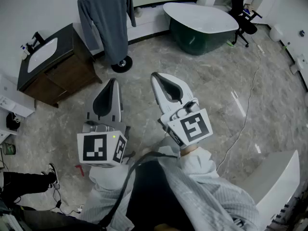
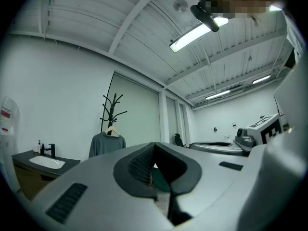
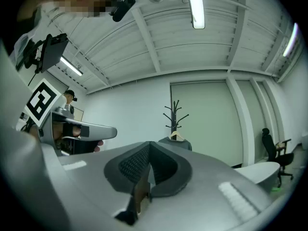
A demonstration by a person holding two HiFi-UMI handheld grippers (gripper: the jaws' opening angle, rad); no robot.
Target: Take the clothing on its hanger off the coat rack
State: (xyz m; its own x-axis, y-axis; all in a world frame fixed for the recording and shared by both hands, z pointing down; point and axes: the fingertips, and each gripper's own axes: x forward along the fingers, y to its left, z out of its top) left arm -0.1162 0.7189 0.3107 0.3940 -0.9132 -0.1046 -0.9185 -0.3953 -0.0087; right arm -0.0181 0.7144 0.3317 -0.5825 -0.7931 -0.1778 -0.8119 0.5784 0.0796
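Observation:
A grey sweater point(image 1: 107, 20) hangs on a wooden hanger from a black coat rack whose round base point(image 1: 121, 64) stands on the floor by the far wall. In the left gripper view the coat rack point(image 2: 111, 110) and the sweater point(image 2: 107, 143) are far ahead, to the left. The right gripper view shows the sweater point(image 3: 174, 142) under the hanger point(image 3: 176, 136), straight ahead. My left gripper point(image 1: 113, 82) and right gripper point(image 1: 156, 76) are side by side, well short of the rack. Both are shut, with nothing between their jaws.
A dark wooden vanity with a white sink point(image 1: 43, 57) stands left of the rack. A dark green bathtub point(image 1: 202, 20) and a black office chair point(image 1: 243, 13) are at the back right. A thin cable point(image 1: 245, 114) runs across the marble floor; a white fixture point(image 1: 279, 177) sits lower right.

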